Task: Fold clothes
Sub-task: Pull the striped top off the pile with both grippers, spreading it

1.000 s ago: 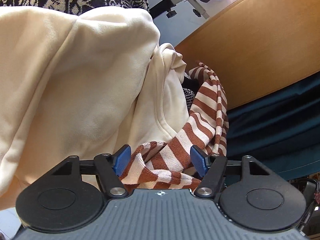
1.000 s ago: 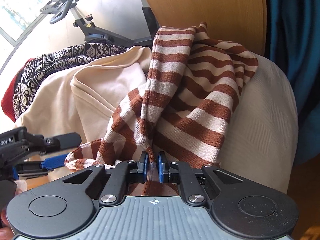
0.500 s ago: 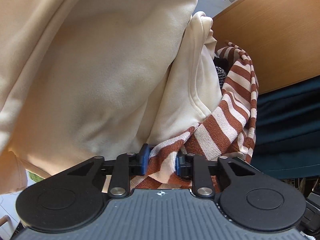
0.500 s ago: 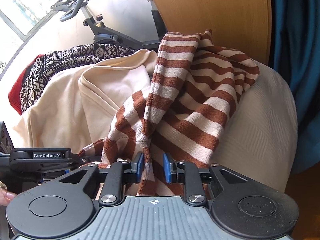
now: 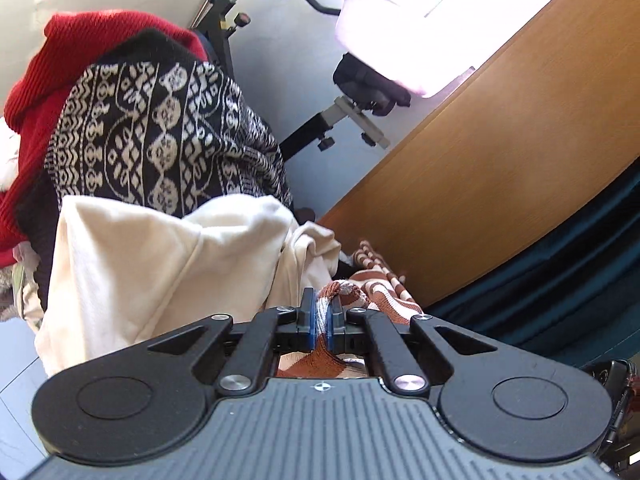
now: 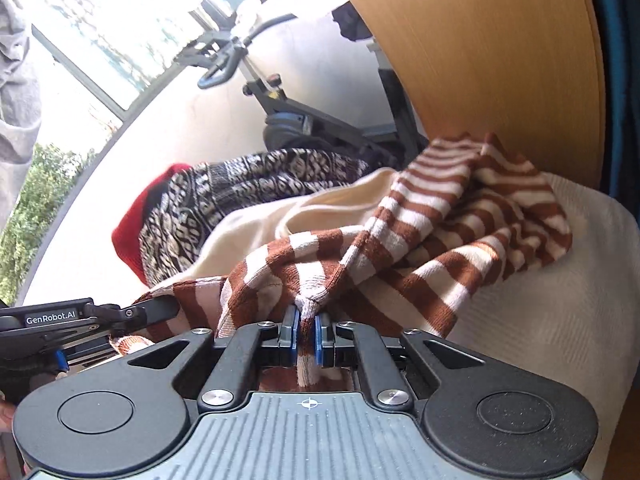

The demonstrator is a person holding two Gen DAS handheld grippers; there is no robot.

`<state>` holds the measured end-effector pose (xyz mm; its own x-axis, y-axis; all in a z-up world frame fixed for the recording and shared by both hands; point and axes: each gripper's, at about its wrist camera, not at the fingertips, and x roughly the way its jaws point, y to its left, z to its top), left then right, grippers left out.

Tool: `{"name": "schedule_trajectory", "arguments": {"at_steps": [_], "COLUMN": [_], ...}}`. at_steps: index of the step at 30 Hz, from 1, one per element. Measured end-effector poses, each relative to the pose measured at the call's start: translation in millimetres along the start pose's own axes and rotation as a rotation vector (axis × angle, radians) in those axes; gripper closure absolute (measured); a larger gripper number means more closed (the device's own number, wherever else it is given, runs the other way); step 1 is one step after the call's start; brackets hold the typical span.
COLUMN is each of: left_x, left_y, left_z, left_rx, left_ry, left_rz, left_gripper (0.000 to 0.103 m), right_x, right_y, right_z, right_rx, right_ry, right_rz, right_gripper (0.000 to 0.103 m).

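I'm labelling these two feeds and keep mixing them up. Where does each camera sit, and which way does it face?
Left wrist: sits behind the left tool, faces the cream top and patterned knit; its pads pinch the striped top.
Right wrist: sits behind the right tool, faces the striped top; the left tool shows at the left edge.
Shared: striped top, cream top, patterned knit, exercise bike.
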<state>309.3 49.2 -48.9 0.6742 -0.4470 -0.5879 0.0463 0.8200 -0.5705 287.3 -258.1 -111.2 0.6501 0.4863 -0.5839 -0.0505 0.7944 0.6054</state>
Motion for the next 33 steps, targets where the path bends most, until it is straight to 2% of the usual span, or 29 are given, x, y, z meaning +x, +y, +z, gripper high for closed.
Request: {"name": "schedule_trajectory", "arguments": {"at_steps": [6,8,9,11,14,16,19,21,24,25,27,28,29,33], "left_x": [-66,-87,-90,-89,-72,-59,-45,-36,-38,-40,-43,-45,-45,-39], "left_y": [-12,-11,-7,4,27,43,46,48,42,39,33,30,27,20], "left_z": [63,71,72,71,55,41,25,14,8,10,13,15,16,13], "left_rx": [-0.012,0.007,0.003,-0.015,-0.057,-0.088,-0.08,-0.074,-0.044,-0.037,-0.023,-0.012,-0.001,0.036], "left_ry": [-0.297,-0.382,-0.388,-0.377,-0.29,-0.216,-0.147,-0.102,-0.089,-0.096,-0.111,-0.119,-0.124,-0.114], "left_rz": [-0.015,0.021,0.042,0.085,0.126,0.144,0.144,0.143,0.133,0.124,0.104,0.095,0.09,0.092], "left_gripper": [0.098,0.098,0.098,0.098,0.098,0.098,0.098,0.098,0.098,0.098,0.098,0.098,0.098,0.098], "right_x": [-45,-59,-66,-71,-58,-37,-4,11,23,24,23,22,20,16], "right_y": [49,55,58,57,37,17,-16,-35,-48,-49,-50,-52,-54,-51], "right_z": [56,68,73,75,65,47,16,-4,-22,-25,-25,-23,-23,-24], "right_rx": [-0.024,-0.013,-0.015,-0.03,0.001,0.033,0.101,0.157,0.191,0.193,0.213,0.234,0.252,0.27], "right_ry": [-0.231,-0.305,-0.346,-0.379,-0.321,-0.23,-0.061,0.025,0.074,0.073,0.068,0.066,0.058,0.033], "right_rz": [0.057,0.06,0.045,-0.024,-0.125,-0.214,-0.331,-0.36,-0.392,-0.418,-0.493,-0.536,-0.548,-0.523], "right_gripper": [0.098,0.098,0.098,0.098,0.098,0.098,0.098,0.098,0.096,0.092,0.072,0.053,0.041,0.042]}}
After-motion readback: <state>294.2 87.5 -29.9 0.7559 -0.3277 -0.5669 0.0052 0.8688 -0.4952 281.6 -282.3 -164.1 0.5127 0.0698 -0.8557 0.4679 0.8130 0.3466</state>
